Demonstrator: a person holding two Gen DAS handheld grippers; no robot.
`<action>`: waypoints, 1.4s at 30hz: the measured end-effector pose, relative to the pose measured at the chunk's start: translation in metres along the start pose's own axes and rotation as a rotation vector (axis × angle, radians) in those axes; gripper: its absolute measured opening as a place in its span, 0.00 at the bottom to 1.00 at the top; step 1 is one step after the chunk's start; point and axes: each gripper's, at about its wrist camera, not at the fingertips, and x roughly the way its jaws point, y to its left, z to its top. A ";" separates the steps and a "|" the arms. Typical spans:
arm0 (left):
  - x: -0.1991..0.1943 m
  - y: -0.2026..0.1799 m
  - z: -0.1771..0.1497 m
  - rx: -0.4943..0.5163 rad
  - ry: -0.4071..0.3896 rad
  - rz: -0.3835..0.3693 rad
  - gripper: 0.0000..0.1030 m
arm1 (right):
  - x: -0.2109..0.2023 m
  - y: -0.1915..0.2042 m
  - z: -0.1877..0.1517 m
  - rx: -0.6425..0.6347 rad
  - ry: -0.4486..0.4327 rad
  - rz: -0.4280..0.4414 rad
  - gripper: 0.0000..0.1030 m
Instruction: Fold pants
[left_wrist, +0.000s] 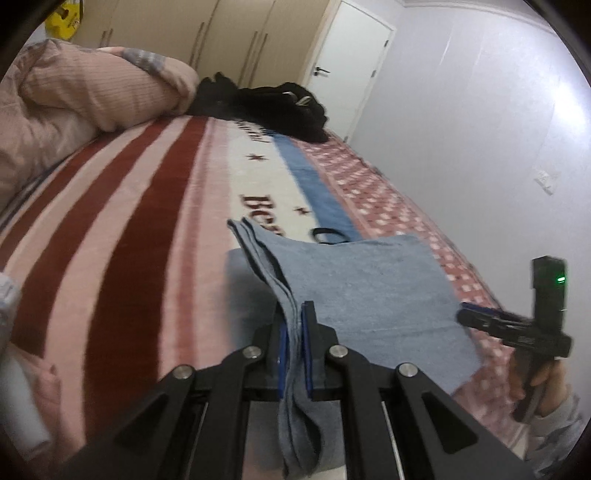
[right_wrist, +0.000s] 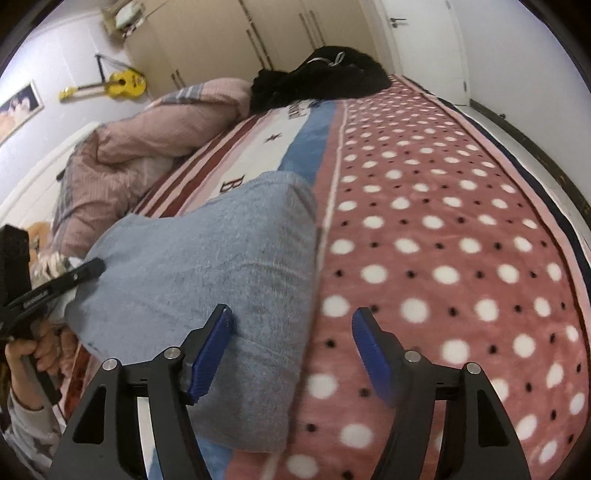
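pinching soft layered blue pants (left_wrist: 369, 280)

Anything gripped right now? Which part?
Left hand-held gripper is shut on the layered edge of the grey-blue fleece pants. Right hand-held gripper is open, holding nothing.

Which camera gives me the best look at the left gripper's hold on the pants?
The left wrist view: the left gripper is shut on the layered edge of the grey-blue pants. The right wrist view shows it only from the side, at the pants' far corner.
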 end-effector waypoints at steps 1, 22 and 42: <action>0.002 0.005 -0.002 0.000 0.007 0.012 0.05 | 0.005 0.007 0.000 -0.020 0.011 -0.009 0.66; 0.002 0.011 0.002 -0.010 -0.009 0.000 0.49 | -0.017 0.047 0.002 -0.218 -0.069 -0.141 0.34; 0.034 0.002 -0.008 0.060 0.097 -0.030 0.64 | 0.040 0.042 0.017 -0.173 0.076 -0.119 0.02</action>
